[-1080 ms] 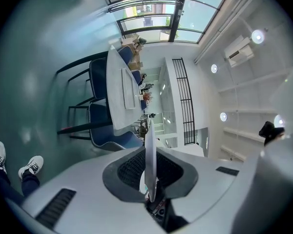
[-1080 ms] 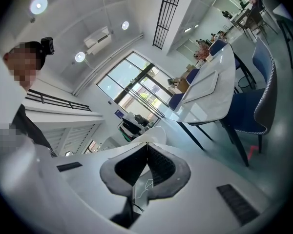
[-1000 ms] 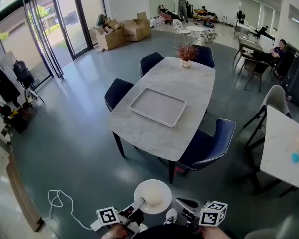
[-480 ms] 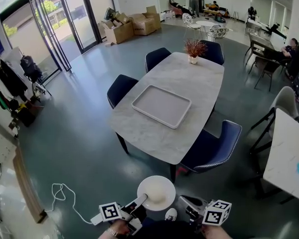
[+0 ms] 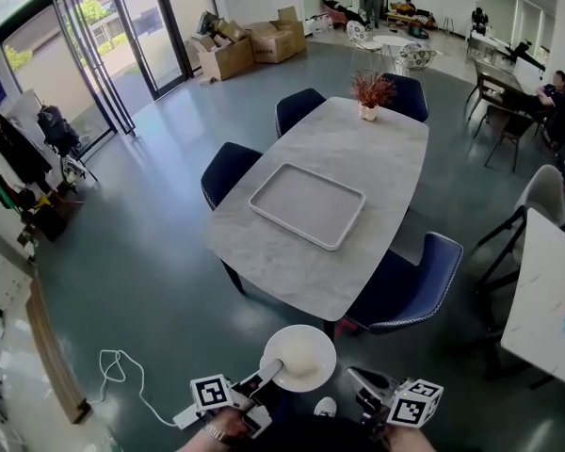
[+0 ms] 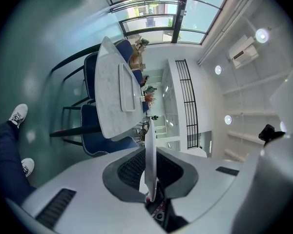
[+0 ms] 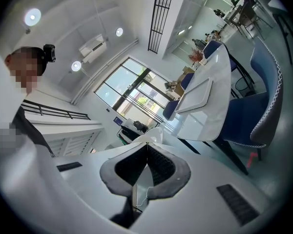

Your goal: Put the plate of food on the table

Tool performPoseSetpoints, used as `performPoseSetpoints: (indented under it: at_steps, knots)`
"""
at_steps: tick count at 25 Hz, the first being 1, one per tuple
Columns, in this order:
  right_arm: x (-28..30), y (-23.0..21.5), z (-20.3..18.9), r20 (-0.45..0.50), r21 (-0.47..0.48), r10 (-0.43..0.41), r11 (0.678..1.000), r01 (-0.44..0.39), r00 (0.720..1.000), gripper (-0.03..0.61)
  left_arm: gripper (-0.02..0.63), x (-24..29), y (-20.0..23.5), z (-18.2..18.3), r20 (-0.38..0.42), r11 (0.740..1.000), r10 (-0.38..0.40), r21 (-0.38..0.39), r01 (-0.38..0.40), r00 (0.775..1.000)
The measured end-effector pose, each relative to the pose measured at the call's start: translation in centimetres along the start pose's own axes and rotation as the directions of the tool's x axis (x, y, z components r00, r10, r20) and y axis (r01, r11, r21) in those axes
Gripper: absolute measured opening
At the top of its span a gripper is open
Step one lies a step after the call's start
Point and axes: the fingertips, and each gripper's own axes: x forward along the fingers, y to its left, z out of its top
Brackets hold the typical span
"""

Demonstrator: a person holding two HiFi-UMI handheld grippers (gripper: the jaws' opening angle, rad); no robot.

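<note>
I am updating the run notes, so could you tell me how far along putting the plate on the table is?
Done: the plate is picked up, its rim clamped in the left gripper. In hand: it is carried over the floor, short of the table; the right gripper is shut and empty. Left: reach the table, set the plate down, release.

Contents of plate [image 5: 299,358] indistinct

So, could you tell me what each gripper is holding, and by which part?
The left gripper clamps the plate by its near rim; the right gripper is shut and holds nothing.
</note>
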Motion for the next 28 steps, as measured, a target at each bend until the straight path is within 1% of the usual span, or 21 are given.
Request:
performPoseSetpoints:
  at_steps: [3, 6, 13, 17, 23, 28]
  knots:
    - [1.5, -0.7, 1.0, 0.019, -0.003, -0.016, 1.0, 0.016, 1.0, 0.011, 0.04, 1.0, 0.4, 1.9, -0.023, 1.0, -0.007, -0.006, 0.007, 1.0]
    - [3.4, -1.3, 2.2, 0.051, 0.0, -0.038, 0.999, 0.038, 0.998, 0.011, 0.04, 2.2, 1.0, 4.5, -0.051, 1.0, -0.007, -0.012, 0.006, 0.999]
    - [8.4, -1.7, 5.5, 0.134, 0.0, -0.107, 0.994, 0.108, 0.985, 0.011, 0.04, 5.1, 1.1, 12.6, -0.126, 1.0, -0.014, 0.01, 0.015, 0.992]
    - [10.6, -2.4, 6.3, 0.165, 0.024, -0.149, 0.989, 0.147, 0.975, 0.011, 0.04, 7.0, 0.8, 16.8, -0.153, 1.0, -0.022, 0.018, 0.025, 0.988]
    - [13.1, -2.5, 7.7, 0.235, 0.052, -0.203, 0.979, 0.196, 0.951, 0.011, 0.04, 9.4, 1.3, 23.2, -0.168, 0.999, -0.019, 0.027, 0.024, 0.986]
    - [14.1, -3.0, 7.8, 0.276, 0.079, -0.257, 0.966, 0.245, 0.926, 0.011, 0.04, 12.3, 1.8, 27.5, -0.181, 0.999, -0.019, 0.03, 0.025, 0.983]
